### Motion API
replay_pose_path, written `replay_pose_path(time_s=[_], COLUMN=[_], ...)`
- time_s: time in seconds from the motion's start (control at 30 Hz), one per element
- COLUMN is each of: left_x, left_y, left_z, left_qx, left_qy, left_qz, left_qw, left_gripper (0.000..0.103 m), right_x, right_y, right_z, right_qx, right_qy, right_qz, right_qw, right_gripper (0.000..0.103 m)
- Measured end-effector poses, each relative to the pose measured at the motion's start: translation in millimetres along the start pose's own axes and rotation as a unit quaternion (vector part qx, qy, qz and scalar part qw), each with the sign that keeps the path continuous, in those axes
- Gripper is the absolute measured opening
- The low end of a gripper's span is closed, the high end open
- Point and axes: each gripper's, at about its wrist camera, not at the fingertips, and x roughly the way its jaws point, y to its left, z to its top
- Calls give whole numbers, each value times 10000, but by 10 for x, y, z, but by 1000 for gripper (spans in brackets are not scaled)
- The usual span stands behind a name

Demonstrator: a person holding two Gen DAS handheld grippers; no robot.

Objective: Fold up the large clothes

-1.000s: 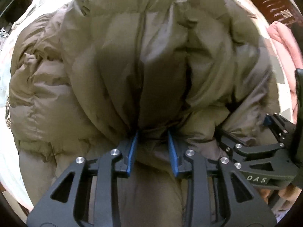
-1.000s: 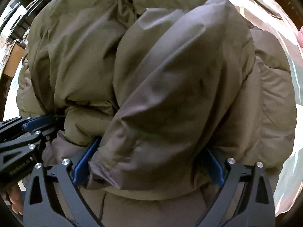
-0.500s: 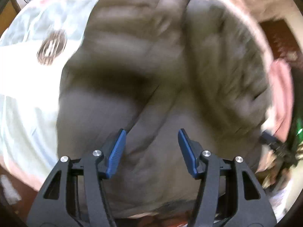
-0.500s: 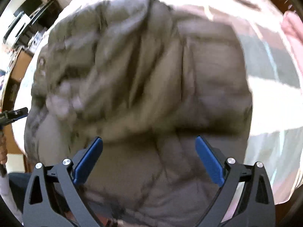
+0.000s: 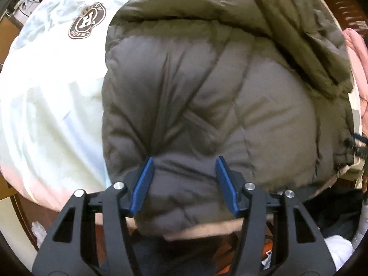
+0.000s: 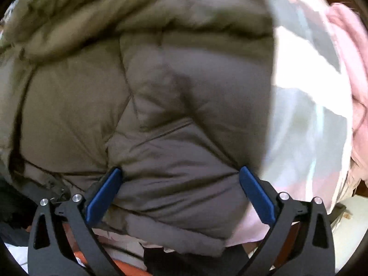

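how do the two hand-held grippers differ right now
The right hand-held gripper is spread wider than the left hand-held gripper. The left one sits over the jacket near its edge beside the bedsheet with the round logo; the right one sits near the jacket's opposite edge, toward pink fabric. Both are open with blue pads against the jacket's near hem.
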Motion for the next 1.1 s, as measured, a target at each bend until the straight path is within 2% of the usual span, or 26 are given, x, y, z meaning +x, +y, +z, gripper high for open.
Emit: replay_pose_path(time_s=[0.03,0.07,0.1,0.13,0.2,0.23,0.33,0.43,0.5,0.6,0.67,0.77,0.83,0.87,1.0,1.1], left_x=[29,125,193,245,203,184,94,76,68,104,60,-46,-73,-51,42,36], left_y=[0,48,76,93,177,188,313,580,709,828,882,959,1016,1077,1183,1275], left_z=[-61,-124,-155,-181,-197,-189,-151,-108,-107,-191,-198,-228,-269,-305,-384,-402], left_qx=[-38,-106,-125,-106,-125,-224,-675,-1006,-1205,-1393,-1369,-1469,-1586,-1671,-1803,-1929], left_qy=[92,305,435,529,480,467,423,496,497,516,497,381,389,502,897,894], left_qz=[63,231,305,313,225,120,-377,-696,-920,-1172,-1158,-1087,-866,-734,-756,-1032], left_qw=[9999,9992,9985,9981,9985,9986,9961,9913,9872,9819,9825,9824,9828,9819,9766,9717], left_gripper=[58,58,59,59,60,66,78,81,84,88,88,88,88,88,85,60], right_x=[-54,-22,82,274,527,570,674,788,843,898,914,927,885,901,869,688], right_y=[-148,-307,-476,-624,-861,-896,-1016,-1132,-1194,-1109,-1093,-1176,-1184,-1193,-1203,-981], right_z=[-37,-82,-157,-211,-352,-356,-413,-488,-489,-541,-511,-528,-527,-516,-497,-374], right_qx=[298,594,876,1199,1828,1949,2279,2601,2689,2563,2508,2625,2649,2647,2660,2420], right_qy=[-125,-59,150,556,1055,1124,1230,1391,1424,1477,1489,1433,1449,1468,1439,1359], right_qz=[-93,-190,-253,-121,910,1154,1628,2081,2272,2291,2217,2218,2213,2205,2259,2353], right_qw=[9994,9980,9957,9912,9732,9675,9521,9326,9251,9274,9305,9281,9273,9273,9260,9314], right_gripper=[102,102,102,102,102,102,102,102,102,102,102,102,102,102,102,99])
